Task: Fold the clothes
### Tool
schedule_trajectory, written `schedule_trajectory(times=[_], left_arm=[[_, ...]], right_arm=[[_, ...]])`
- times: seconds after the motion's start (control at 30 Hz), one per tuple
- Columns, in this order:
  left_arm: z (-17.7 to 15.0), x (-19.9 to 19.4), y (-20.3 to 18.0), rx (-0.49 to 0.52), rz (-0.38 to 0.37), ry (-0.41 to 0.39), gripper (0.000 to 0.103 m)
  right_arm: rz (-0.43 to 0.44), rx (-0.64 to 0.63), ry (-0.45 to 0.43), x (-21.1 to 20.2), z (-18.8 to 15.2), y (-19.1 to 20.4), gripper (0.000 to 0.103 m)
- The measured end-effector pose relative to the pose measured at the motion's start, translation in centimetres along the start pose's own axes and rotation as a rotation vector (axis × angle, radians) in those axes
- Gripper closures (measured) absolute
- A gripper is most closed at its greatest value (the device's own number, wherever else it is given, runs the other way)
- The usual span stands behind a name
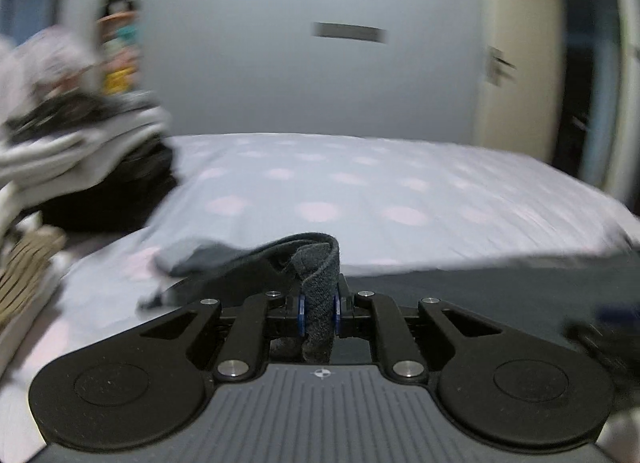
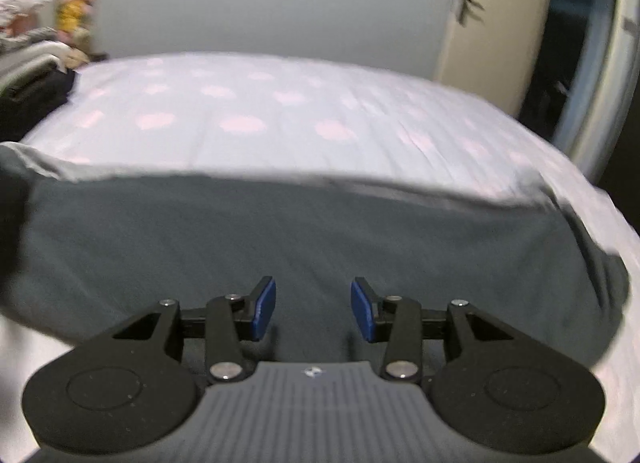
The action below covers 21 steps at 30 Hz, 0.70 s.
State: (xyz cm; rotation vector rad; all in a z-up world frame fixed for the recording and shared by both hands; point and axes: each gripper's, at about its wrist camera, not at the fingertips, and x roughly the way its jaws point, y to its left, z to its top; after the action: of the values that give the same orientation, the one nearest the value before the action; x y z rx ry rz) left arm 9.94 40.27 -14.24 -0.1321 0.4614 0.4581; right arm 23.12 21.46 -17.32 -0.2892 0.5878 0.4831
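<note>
Dark grey garment lies spread flat on a bed whose sheet is pale with pink spots. In the right wrist view it fills the middle band, its far edge running from nine o'clock to three o'clock, and it reaches under and ahead of the right gripper. That gripper's blue pads stand apart with only air between them, above the cloth; whether they touch it cannot be told.

The left gripper is pinched nearly closed on a folded edge of the same garment. The fabric rises at twelve o'clock from the pads, loops over, and trails away toward ten o'clock onto the sheet. A blurred pile of clothes sits at nine o'clock in the left wrist view.
</note>
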Motion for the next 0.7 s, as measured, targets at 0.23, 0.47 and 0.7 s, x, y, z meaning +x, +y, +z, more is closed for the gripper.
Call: schedule_trajectory(times=[0.23,0.47,0.7], left_arm=[[-2.2,1.4,-5.8,0.248,-0.181,0.132,0.089],[-5.0,3.3,-7.2,0.345,-0.266,0.296,0.085],[-4.9,1.8,-6.8,0.330,-0.357,0.281,0.040]], right_arm=[[0.161,0.128,0.052,2.2,-0.3,-1.3,0.041],[0.261,0.201,0.052,2.7,-0.2,-2.5,0.041],[0.410,0.171,0.046,2.6,-0.2,-1.4,0.041]])
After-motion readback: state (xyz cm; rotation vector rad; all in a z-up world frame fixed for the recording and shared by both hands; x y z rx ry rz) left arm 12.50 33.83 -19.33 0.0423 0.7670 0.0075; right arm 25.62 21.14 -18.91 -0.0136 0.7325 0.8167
